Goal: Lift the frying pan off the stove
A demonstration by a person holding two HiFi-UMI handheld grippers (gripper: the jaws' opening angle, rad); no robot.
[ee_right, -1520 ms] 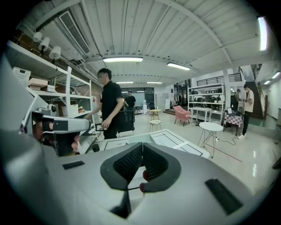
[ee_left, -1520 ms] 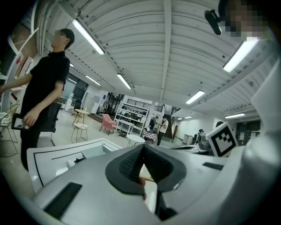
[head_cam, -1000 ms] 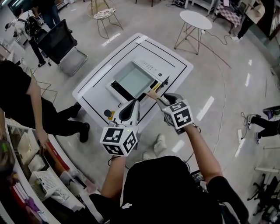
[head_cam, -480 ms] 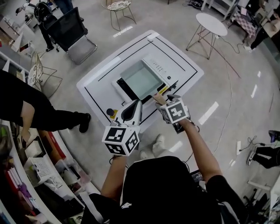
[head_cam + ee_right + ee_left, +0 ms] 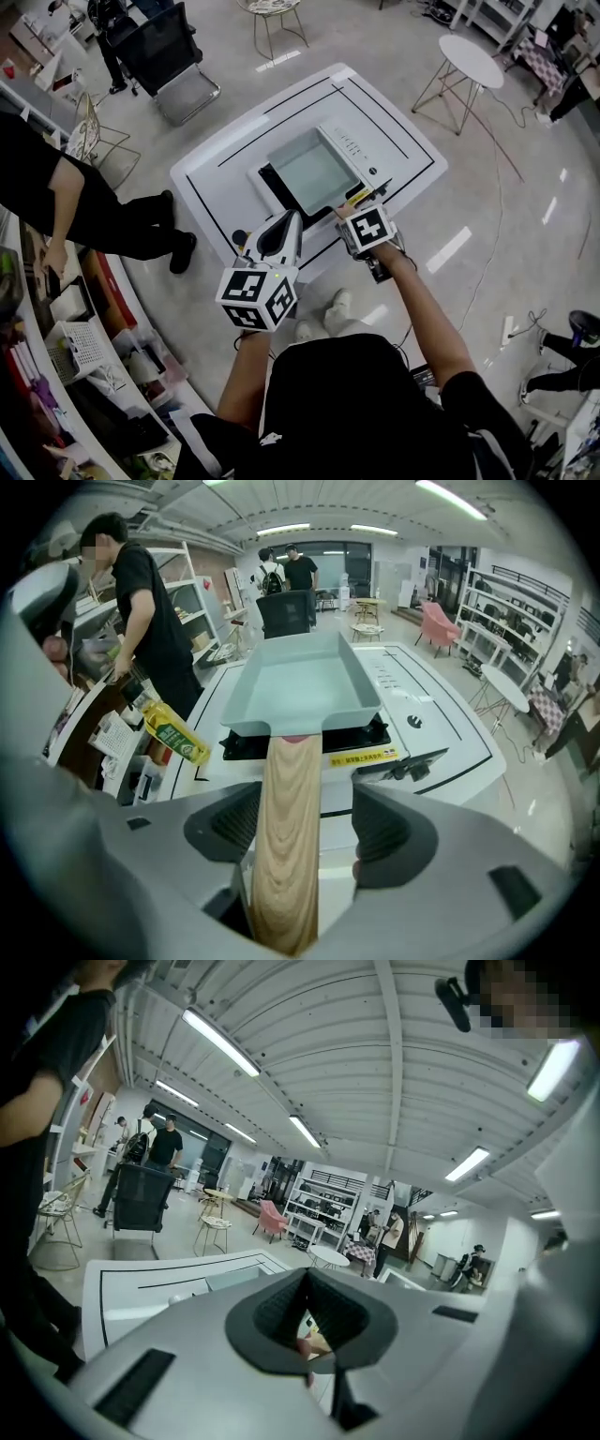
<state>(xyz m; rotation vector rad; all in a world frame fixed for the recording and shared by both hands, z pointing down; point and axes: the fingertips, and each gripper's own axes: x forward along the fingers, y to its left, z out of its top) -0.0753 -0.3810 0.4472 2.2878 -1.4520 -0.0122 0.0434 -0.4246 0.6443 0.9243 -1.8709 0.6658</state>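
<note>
Frying pan (image 5: pixel 302 684), pale teal, square with raised sides, sits on the black top of the stove (image 5: pixel 358 735); in the head view the frying pan (image 5: pixel 314 172) covers most of the stove (image 5: pixel 364 150), with the control strip left bare along its far right edge. Its wooden handle (image 5: pixel 286 874) runs straight back from the pan's near edge toward me and passes between the fingers (image 5: pixel 382 832) of the right gripper (image 5: pixel 305 825). Those fingers are opening and stand wide, with a clear gap on each side of the handle; the pads do not press the wood. From above I see the right gripper (image 5: pixel 349 208) at the stove's near corner, its marker cube just behind. Left gripper (image 5: pixel 286 218) hovers beside it over the near edge of the white surface (image 5: pixel 225 159), pointing toward the stove but apart from it. In its own view the left gripper (image 5: pixel 307 1279) has its fingers together at the tips, nothing held between them. The surface carries black outline markings around the stove. A yellow oil bottle (image 5: pixel 174 731) shows to the left of the stove, off the surface. A person in a black shirt (image 5: pixel 150 621) stands at shelving on that side. Farther out, a black chair (image 5: pixel 173 52) and a small round white table (image 5: pixel 469 61) stand on the floor.
</note>
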